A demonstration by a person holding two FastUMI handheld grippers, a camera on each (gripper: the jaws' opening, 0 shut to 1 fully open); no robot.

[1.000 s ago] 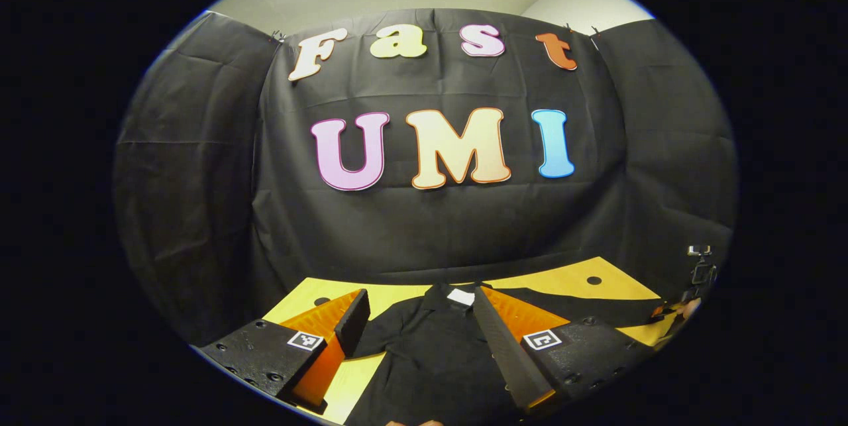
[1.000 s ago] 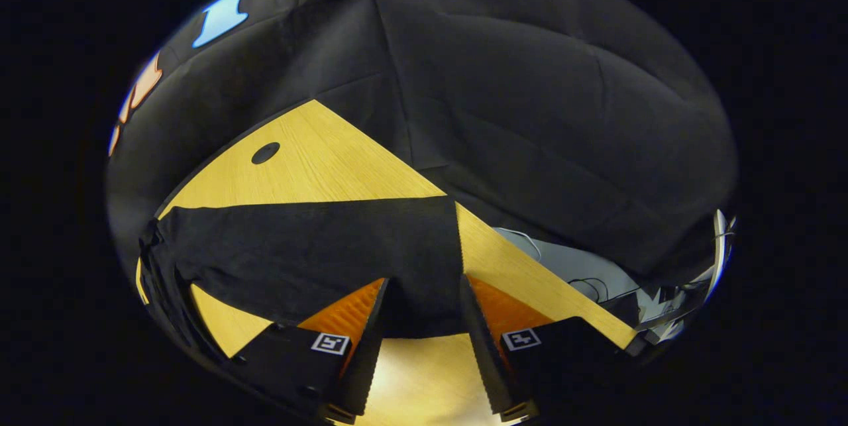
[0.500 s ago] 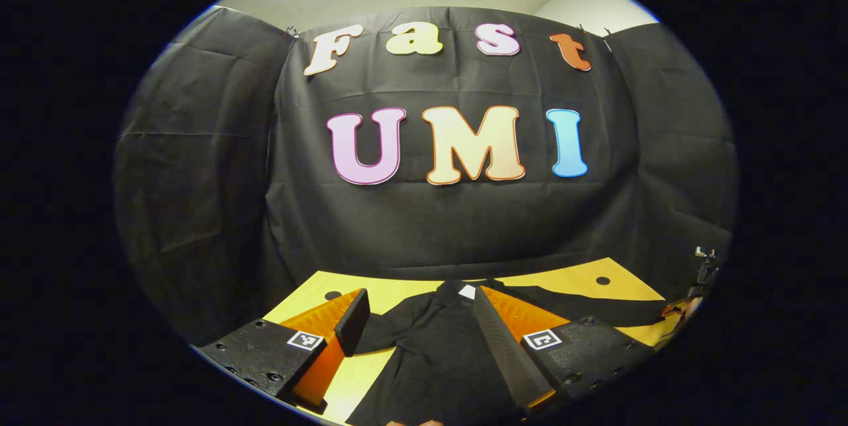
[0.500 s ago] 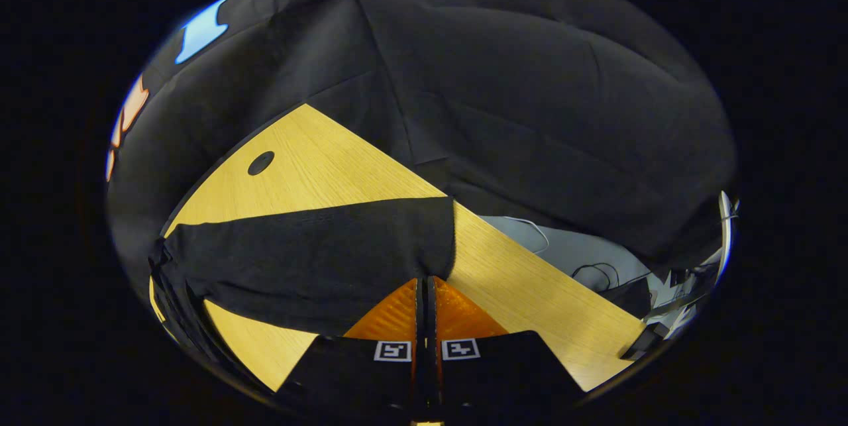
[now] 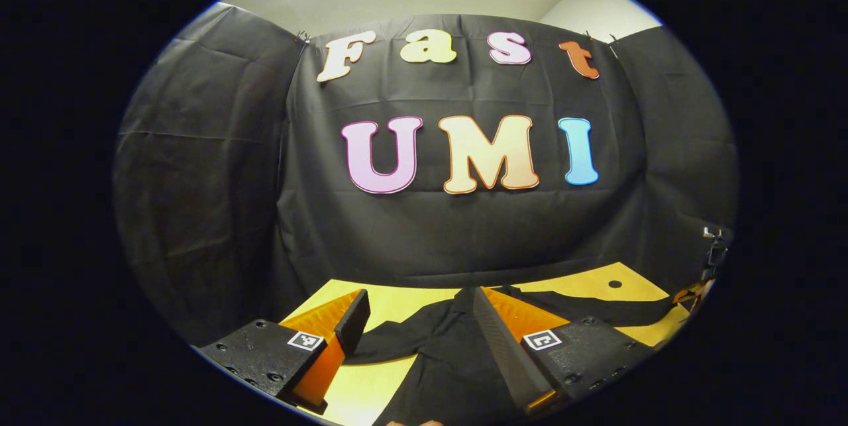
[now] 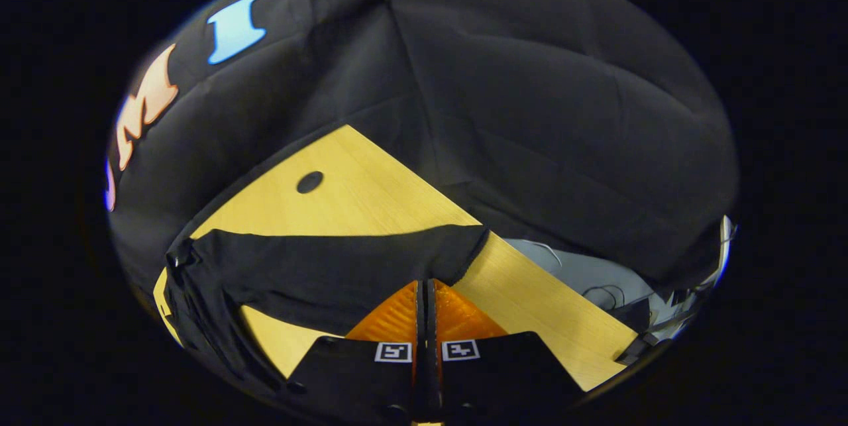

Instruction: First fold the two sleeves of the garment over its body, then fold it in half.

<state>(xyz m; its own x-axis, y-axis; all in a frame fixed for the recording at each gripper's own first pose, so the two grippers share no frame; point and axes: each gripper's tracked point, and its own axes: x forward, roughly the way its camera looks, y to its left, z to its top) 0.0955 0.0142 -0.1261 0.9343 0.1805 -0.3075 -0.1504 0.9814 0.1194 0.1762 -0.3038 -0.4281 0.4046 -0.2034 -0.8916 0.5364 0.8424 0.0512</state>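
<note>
Black cloth hangs behind a yellow wooden table [image 6: 371, 194] that has a small round hole in it. On the table lies a black shirt [image 5: 450, 360].

In the left gripper view, the left gripper [image 5: 417, 326] has its two fingers spread wide apart. The shirt's body lies on the table below them and they hold nothing. One long sleeve [image 5: 596, 310] runs away from the shirt's body toward the table's far corner.

In the right gripper view, the right gripper [image 6: 426, 293] has its fingers pressed together. They pinch the lower edge of that sleeve [image 6: 331, 267] close to the cuff. The cuff end is lifted a little off the table. The sleeve runs from the gripper back to the shirt's body at the table's edge.
</note>
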